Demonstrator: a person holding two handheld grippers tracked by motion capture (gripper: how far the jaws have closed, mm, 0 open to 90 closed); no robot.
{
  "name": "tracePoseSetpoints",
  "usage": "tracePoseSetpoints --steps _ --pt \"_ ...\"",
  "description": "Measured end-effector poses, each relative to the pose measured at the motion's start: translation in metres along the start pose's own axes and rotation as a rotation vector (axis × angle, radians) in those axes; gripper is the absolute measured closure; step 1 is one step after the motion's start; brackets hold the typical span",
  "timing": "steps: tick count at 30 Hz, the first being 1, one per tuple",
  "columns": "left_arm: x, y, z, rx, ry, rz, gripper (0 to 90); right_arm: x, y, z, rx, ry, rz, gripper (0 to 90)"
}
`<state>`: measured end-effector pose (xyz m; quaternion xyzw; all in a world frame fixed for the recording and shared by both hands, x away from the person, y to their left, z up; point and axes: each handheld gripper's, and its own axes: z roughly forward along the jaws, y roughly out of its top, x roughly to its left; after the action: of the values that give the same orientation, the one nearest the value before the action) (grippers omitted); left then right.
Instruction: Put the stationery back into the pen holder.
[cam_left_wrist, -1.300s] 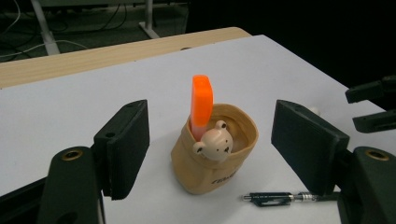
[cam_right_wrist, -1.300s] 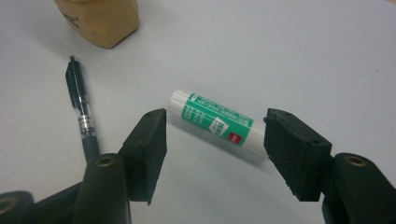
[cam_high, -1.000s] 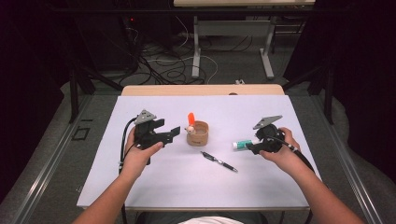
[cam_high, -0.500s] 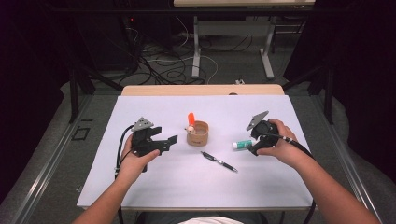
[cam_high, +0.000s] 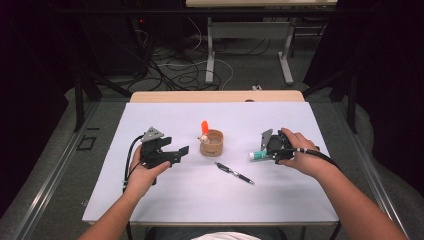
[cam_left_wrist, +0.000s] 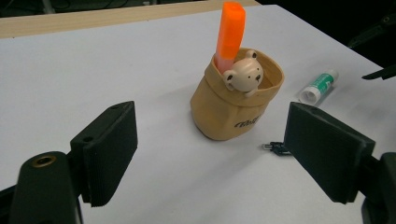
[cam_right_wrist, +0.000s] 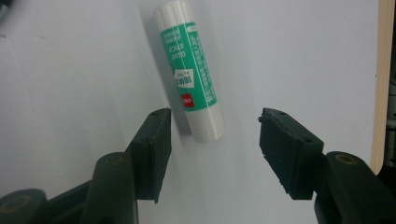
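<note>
On the white surface (cam_high: 165, 200) just ahead of the right tongs (cam_right_wrist: 215, 135) lies the glue stick (cam_right_wrist: 191, 70), its near end between the half-open jaws, untouched, its long axis running away from them; these jaws have just been closing. Left tongs (cam_left_wrist: 210, 158) stand wide, empty, facing the pouch (cam_left_wrist: 233, 107), well apart from the stick.

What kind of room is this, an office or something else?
Probably a lab set up for recording, not an office. A white table stands in a dark, curtained space with cables loose on the floor behind it, and a person works over a glue stick with a camera-bearing right gripper.
</note>
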<state>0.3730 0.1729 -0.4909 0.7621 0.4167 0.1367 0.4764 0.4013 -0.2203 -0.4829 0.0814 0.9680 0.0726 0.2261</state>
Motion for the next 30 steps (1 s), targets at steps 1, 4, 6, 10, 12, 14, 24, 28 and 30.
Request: tracePoseSetpoints --steps 1,4,6,10,12,14,24,28,30 --pt "-0.001 -0.001 0.001 -0.005 -0.003 -0.014 17.7 0.001 0.0 0.002 0.013 -0.005 -0.016 43.5" --pt "-0.001 -0.002 0.003 -0.001 0.002 -0.018 17.7 0.002 -0.001 0.007 0.029 -0.022 -0.016 40.3" --pt "-0.001 -0.002 0.003 0.005 0.003 -0.001 17.7 0.0 -0.003 0.009 0.015 -0.026 -0.033 38.1" --pt "-0.001 -0.003 0.005 0.011 0.002 0.004 17.7 -0.003 -0.006 0.013 0.04 -0.035 -0.036 34.3" --pt "-0.002 -0.004 0.005 0.018 -0.004 -0.004 17.7 -0.004 -0.009 0.016 0.033 -0.04 -0.029 31.5" --pt "-0.003 -0.004 0.006 0.018 -0.007 -0.018 17.7 -0.006 -0.01 0.016 0.044 -0.035 -0.038 32.1" --pt "-0.003 -0.006 0.008 0.019 -0.004 -0.012 17.7 -0.005 -0.013 0.032 -0.067 -0.057 -0.078 31.4" --pt "-0.002 -0.005 0.008 0.03 -0.004 -0.003 17.7 -0.008 -0.009 0.029 0.032 -0.001 -0.147 32.7" --pt "-0.002 -0.006 0.009 0.029 -0.007 -0.016 17.8 -0.007 -0.01 0.032 0.008 -0.009 -0.139 33.1"
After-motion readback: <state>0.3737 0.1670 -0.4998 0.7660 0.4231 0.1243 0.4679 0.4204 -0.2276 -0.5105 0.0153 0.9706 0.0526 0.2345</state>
